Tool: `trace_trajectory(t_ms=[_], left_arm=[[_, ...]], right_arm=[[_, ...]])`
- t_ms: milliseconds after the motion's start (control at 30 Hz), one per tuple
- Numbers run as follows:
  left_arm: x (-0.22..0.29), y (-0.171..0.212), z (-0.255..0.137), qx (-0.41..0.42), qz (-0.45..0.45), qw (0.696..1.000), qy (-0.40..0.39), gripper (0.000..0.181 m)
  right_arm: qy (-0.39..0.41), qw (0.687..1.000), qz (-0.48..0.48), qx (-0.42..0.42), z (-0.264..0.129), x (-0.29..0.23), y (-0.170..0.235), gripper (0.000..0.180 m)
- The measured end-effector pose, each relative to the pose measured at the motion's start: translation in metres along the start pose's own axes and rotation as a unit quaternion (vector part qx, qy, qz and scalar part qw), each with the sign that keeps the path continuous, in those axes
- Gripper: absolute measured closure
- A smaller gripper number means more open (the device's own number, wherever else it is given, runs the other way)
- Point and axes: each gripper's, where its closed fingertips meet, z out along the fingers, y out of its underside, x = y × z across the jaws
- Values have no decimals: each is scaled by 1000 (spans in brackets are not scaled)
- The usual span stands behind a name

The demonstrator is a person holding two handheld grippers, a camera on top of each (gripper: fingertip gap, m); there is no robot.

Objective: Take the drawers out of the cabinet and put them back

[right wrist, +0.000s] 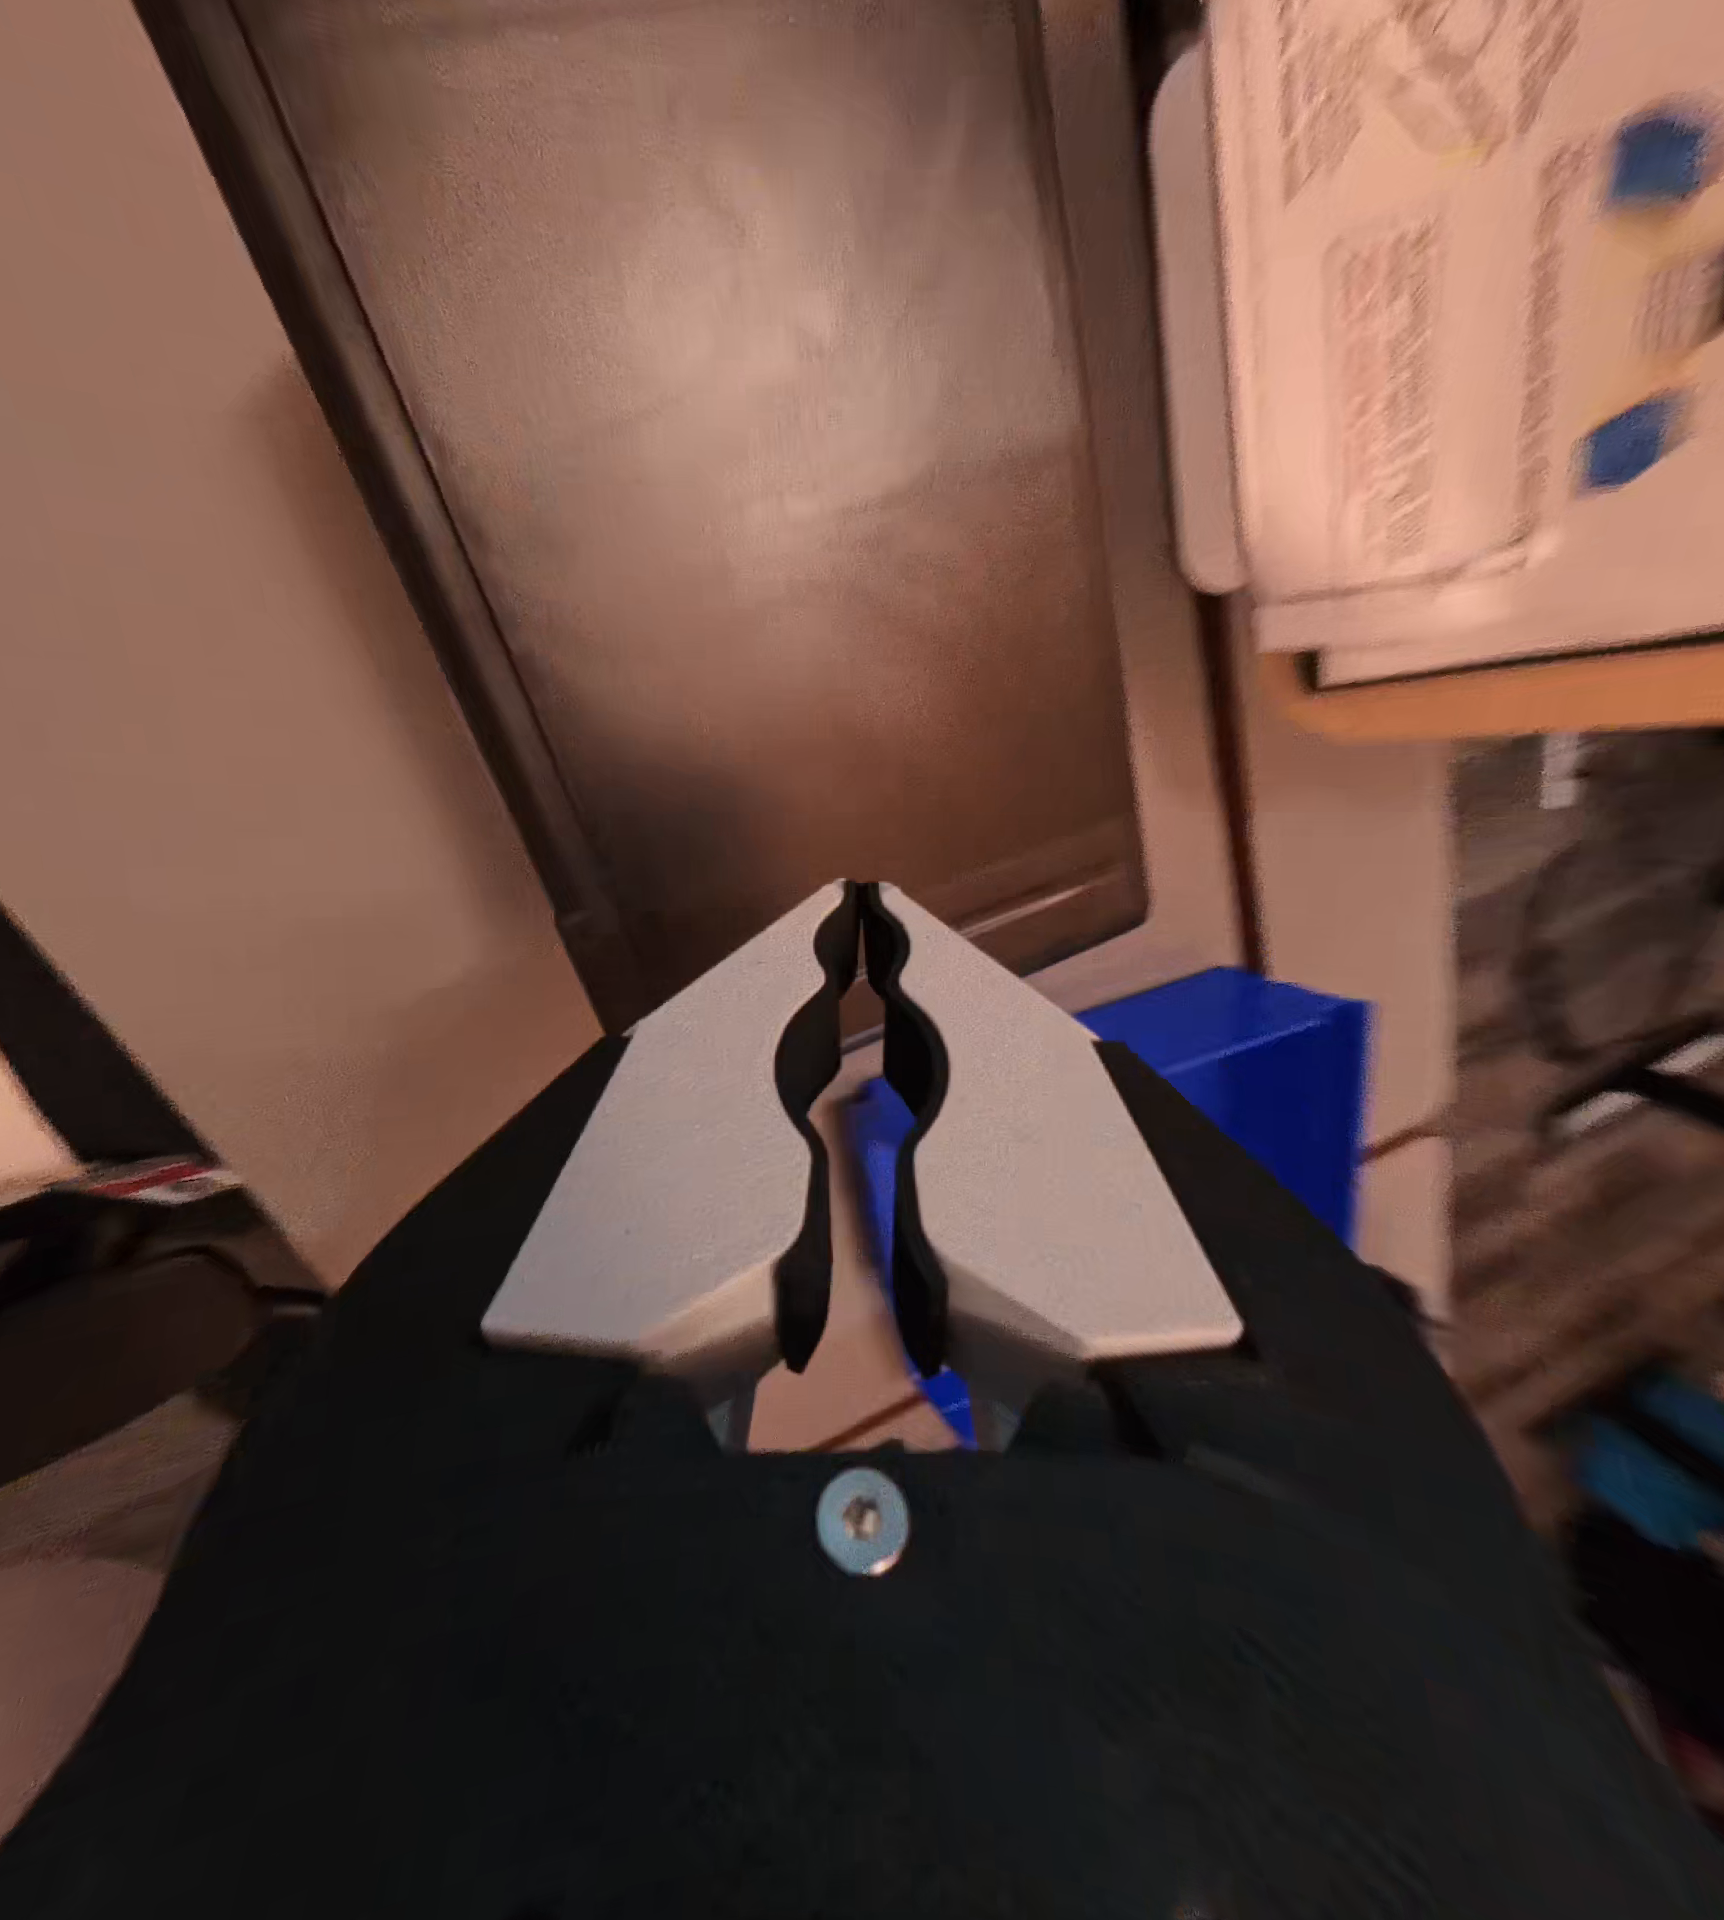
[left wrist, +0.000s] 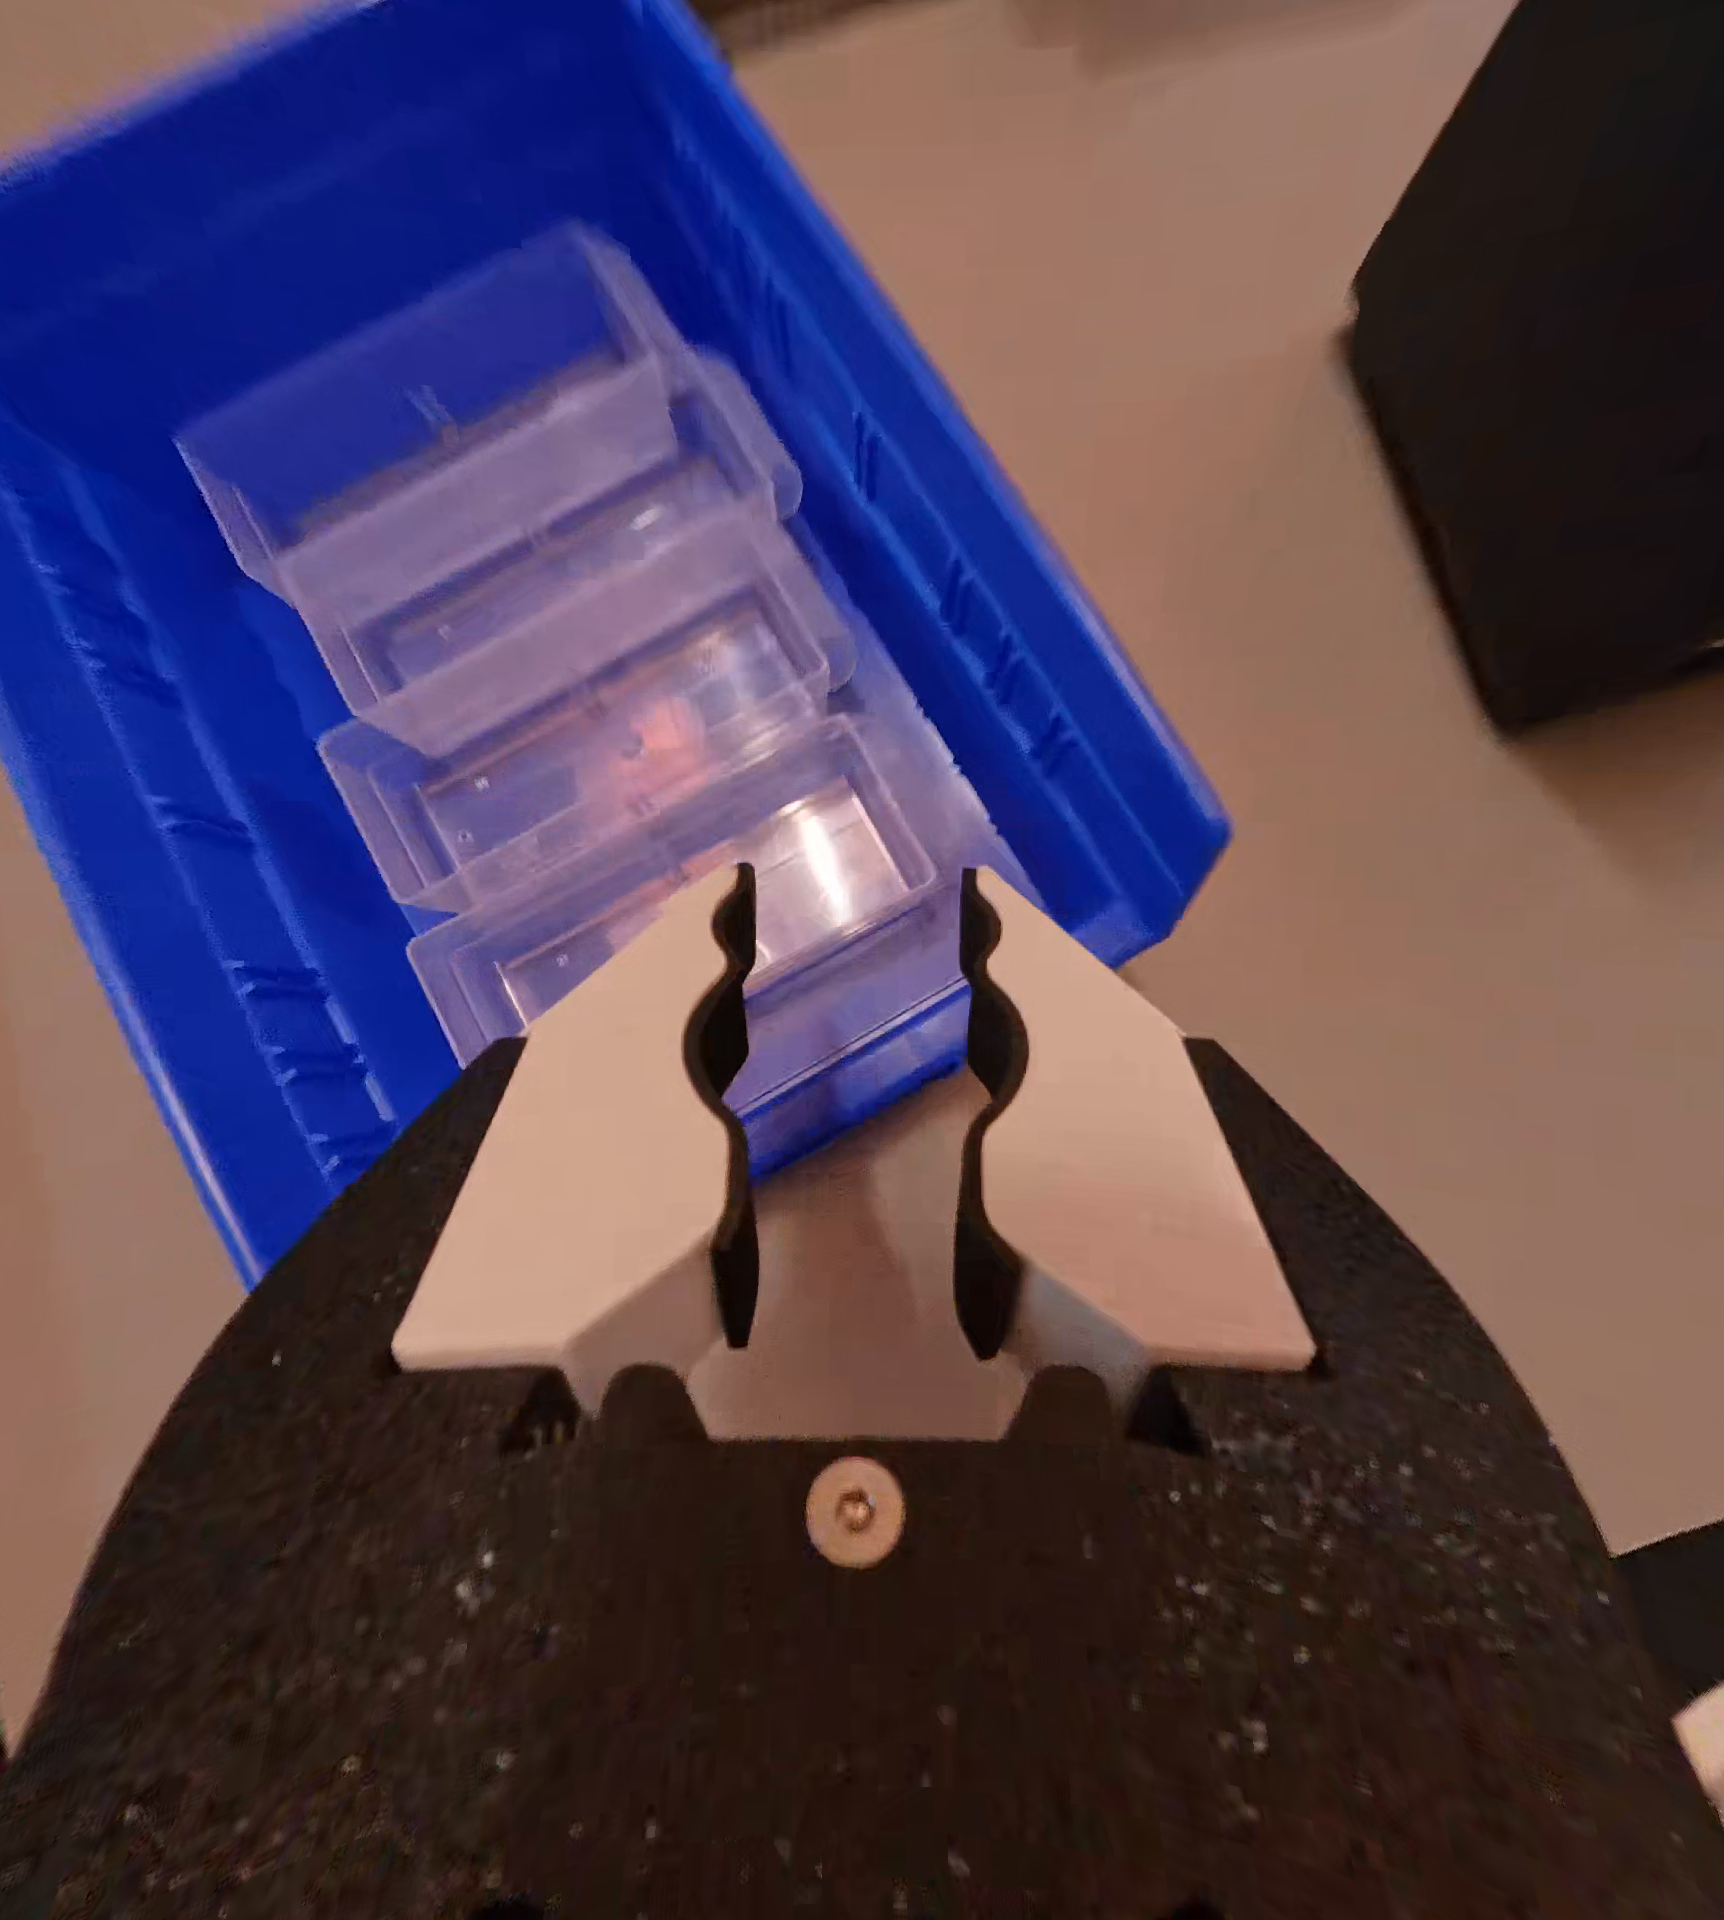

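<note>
Several clear plastic drawers [left wrist: 567, 644] lie overlapping in a row inside a blue plastic bin [left wrist: 338, 260] on the beige table. My left gripper [left wrist: 858, 883] is open and empty, its tips above the nearest drawer [left wrist: 837, 862] at the bin's near end. My right gripper [right wrist: 860, 891] is shut and empty, raised and pointing at a brown metal panel [right wrist: 733, 416]. A blue bin [right wrist: 1242, 1070] shows behind its fingers in the right wrist view. The black cabinet [left wrist: 1606, 343] stands at the right of the left wrist view; its front is hidden.
The beige table [left wrist: 1149, 520] lies between the bin and the cabinet. White boxes with labels [right wrist: 1481, 312] sit on a wooden shelf [right wrist: 1564, 696] at the right. Dark clutter [right wrist: 1616, 987] sits below the shelf. A black object [right wrist: 58, 1268] is at the left.
</note>
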Motion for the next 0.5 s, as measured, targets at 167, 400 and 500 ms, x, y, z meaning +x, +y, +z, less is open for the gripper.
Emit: trace_trajectory(t_ms=[167,400,500], left_arm=[[2,16,42,-129,-28,990,43,146],[0,28,62,-224,-53,972,52,146],[6,26,67,-258,-63,961,74,147]], right_arm=[[-55,998,15,3,34,-4,29,180],[-34,999,-3,-36,51,-4,21,180],[-54,996,-1,-77,52,-5,21,180]])
